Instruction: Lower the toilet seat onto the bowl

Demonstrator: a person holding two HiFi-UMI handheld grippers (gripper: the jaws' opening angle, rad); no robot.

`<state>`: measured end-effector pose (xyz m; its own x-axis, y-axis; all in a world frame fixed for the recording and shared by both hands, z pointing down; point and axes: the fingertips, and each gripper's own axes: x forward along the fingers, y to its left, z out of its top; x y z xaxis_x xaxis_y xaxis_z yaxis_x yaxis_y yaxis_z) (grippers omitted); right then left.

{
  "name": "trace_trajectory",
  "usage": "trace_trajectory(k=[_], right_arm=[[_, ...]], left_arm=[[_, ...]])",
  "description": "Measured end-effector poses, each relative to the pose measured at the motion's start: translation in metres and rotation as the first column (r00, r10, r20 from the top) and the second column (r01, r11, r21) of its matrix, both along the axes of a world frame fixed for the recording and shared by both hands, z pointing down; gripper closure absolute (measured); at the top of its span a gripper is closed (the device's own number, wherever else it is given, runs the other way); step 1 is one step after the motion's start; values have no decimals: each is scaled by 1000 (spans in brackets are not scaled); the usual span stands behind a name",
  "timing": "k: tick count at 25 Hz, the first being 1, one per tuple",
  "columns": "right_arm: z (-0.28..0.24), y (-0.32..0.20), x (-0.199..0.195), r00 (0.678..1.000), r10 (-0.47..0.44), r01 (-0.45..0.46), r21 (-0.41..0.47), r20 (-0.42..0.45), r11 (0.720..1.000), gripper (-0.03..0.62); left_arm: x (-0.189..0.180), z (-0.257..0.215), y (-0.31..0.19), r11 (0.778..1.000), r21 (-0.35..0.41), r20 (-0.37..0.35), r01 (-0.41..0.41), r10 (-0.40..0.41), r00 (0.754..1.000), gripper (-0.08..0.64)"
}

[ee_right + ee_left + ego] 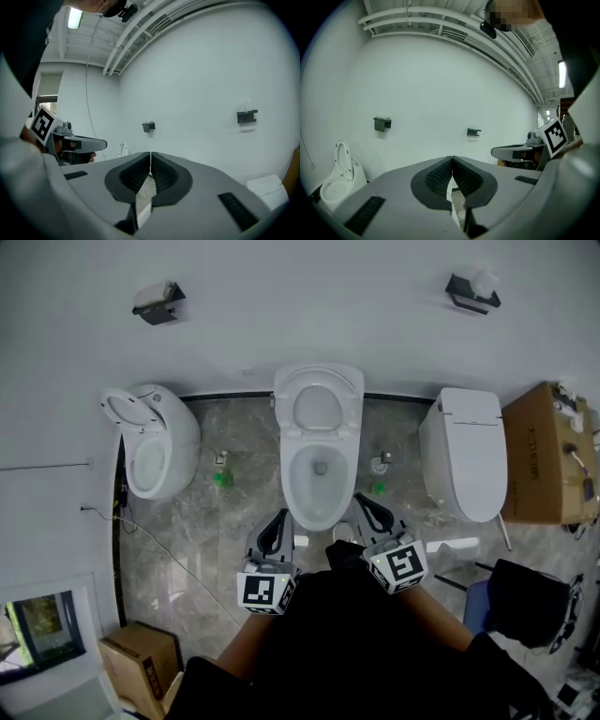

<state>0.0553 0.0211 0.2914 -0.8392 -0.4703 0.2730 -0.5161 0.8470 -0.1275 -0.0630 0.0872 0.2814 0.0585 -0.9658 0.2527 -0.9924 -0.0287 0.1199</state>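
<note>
In the head view the middle white toilet stands straight ahead, its seat (319, 407) raised against the wall and its bowl (320, 479) uncovered. My left gripper (279, 517) hangs just in front of the bowl's near left rim, shut and empty. My right gripper (362, 500) hangs at the near right rim, also shut and empty. Neither touches the toilet. In the left gripper view the shut left gripper (452, 160) points at the white wall. The right gripper view likewise shows the right gripper (150, 155) closed tight, aimed at the wall.
A second toilet (157, 444) with its seat up stands at the left. A closed one (466, 454) stands at the right beside a cardboard box (548, 454). Two dark holders (157, 303) (472, 292) hang on the wall. A smaller box (141, 657) sits near left.
</note>
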Motion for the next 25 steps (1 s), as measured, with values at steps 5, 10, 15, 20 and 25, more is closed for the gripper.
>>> trace_trajectory(k=[5, 10, 15, 20, 25], right_arm=[[6, -43, 13, 1000, 11, -11, -10, 0, 1000, 560], [23, -78, 15, 999, 23, -23, -22, -22, 999, 560], [32, -102, 12, 999, 29, -30, -52, -24, 998, 560], [48, -128, -4, 999, -6, 1, -107, -43, 994, 558], [61, -156, -24, 996, -14, 6, -93, -88, 996, 558]], left_arm=[[10, -3, -28, 1000, 23, -23, 6, -5, 1000, 546], [5, 13, -46, 998, -27, -1, 57, -57, 998, 546], [1, 22, -66, 997, -46, 16, 68, -67, 998, 546], [0, 33, -91, 995, -55, 6, 86, -85, 996, 545], [-8, 38, -108, 998, 14, -24, 66, -65, 998, 546]])
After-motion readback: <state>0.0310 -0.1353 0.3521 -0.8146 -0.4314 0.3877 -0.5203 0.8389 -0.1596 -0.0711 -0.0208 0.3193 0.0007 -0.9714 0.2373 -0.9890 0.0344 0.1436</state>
